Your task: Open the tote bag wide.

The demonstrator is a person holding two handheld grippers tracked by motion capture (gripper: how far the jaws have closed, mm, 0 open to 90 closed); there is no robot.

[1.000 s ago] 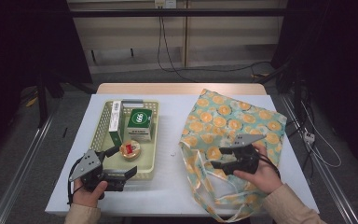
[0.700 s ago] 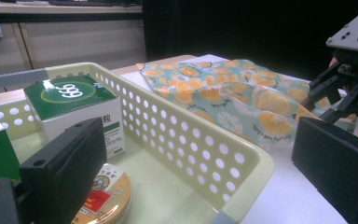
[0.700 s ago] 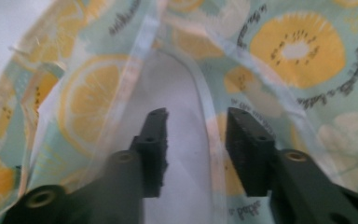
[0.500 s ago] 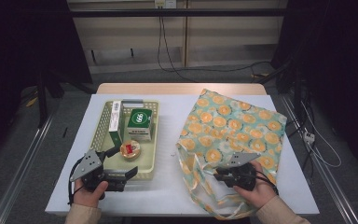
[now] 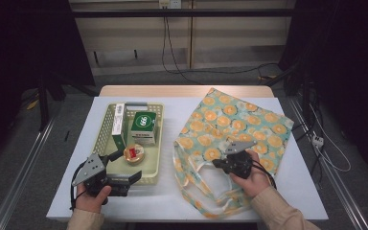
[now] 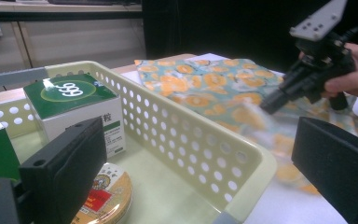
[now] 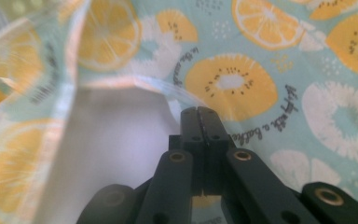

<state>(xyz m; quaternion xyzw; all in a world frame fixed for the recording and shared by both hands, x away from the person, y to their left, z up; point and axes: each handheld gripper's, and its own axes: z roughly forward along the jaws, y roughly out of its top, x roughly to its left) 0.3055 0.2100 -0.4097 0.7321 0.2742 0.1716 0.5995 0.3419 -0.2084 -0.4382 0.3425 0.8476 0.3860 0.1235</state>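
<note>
Altogether: one basket [image 5: 106,125] — three items — one bag [image 5: 239,120], two hand-held grippers.

You get even, soft light from overhead on the white table [image 5: 287,187], while the room past its far edge and both sides sinks into darkness. Shadows under things are faint. Your left gripper view blurs the near black jaws and the fruit-print bag [image 6: 223,88]; a small glare sits on the green box [image 6: 70,93]. Your right gripper view smears toward its left edge.
</note>
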